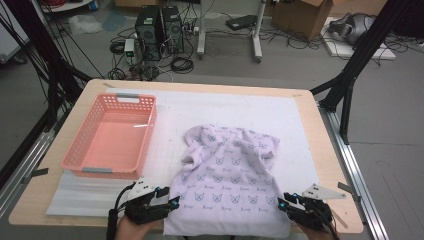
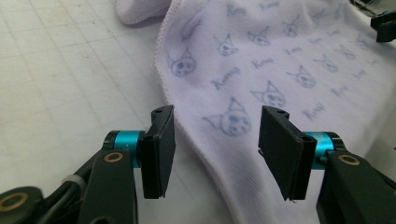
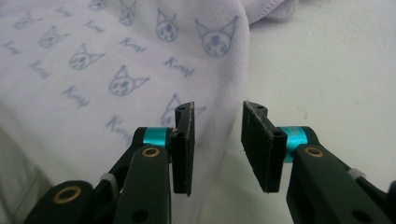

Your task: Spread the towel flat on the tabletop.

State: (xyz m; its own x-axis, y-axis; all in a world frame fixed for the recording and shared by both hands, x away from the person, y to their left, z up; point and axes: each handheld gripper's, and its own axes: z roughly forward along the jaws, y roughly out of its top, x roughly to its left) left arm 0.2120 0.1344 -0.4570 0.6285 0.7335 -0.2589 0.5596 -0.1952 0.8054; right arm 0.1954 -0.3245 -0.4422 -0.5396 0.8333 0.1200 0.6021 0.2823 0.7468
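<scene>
The left claw (image 2: 215,154) is held with its jaws spread apart over the left hem of a pale lilac cloth (image 2: 280,70) printed with cat faces, nothing pinched between them. The right claw (image 3: 217,149) is likewise parted, set at the cloth's right hem. In the high view, the cloth is seen lying partly rumpled at the near middle of the tabletop (image 1: 325,150), on a white mat (image 1: 225,107). A pink basket (image 1: 75,145) is placed to the left, apart from the cloth.
</scene>
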